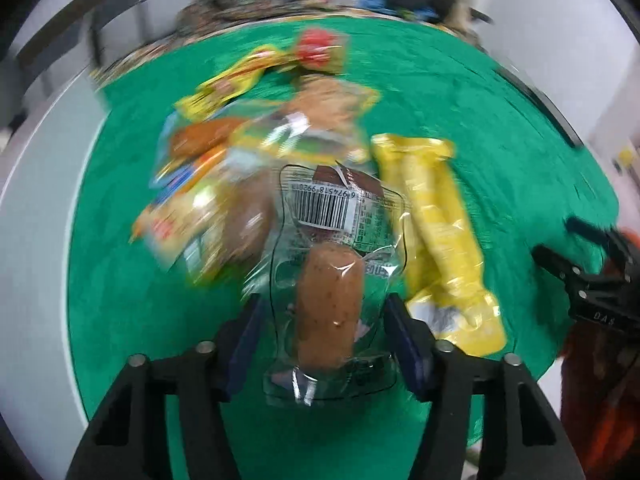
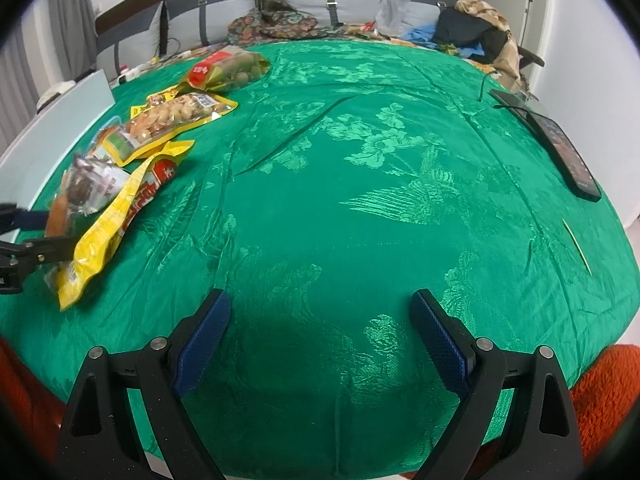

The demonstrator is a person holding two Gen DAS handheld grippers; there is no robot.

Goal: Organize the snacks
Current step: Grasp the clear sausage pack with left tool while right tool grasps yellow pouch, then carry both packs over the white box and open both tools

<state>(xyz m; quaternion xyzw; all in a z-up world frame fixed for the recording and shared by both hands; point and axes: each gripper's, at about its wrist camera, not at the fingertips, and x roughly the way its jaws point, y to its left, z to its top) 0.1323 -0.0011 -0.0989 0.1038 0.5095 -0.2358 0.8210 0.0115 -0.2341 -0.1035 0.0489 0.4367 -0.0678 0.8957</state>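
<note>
A clear sausage pack (image 1: pixel 326 216) with a barcode label lies lengthwise between the blue pads of my left gripper (image 1: pixel 325 304), which is shut on its crinkled sides. The pack looks sharp while the cloth behind it is blurred. Just right of it lies a long yellow snack pack (image 1: pixel 444 232). Behind them is a heap of snack bags (image 1: pixel 224 160). The right wrist view shows the same row at the far left: the left gripper (image 2: pixel 24 236), the yellow snack pack (image 2: pixel 108 224), a nut bag (image 2: pixel 172 116) and a red-topped bag (image 2: pixel 226 68). My right gripper (image 2: pixel 319 300) hangs open over bare green cloth.
A green patterned cloth (image 2: pixel 360 184) covers the surface. A dark tablet (image 2: pixel 560 148) and a thin pale stick (image 2: pixel 576 246) lie at its right edge. A white board (image 2: pixel 52 120) borders the left. Clothes and bags (image 2: pixel 472 24) pile up at the back. Orange-red sleeves (image 2: pixel 604 392) show low down.
</note>
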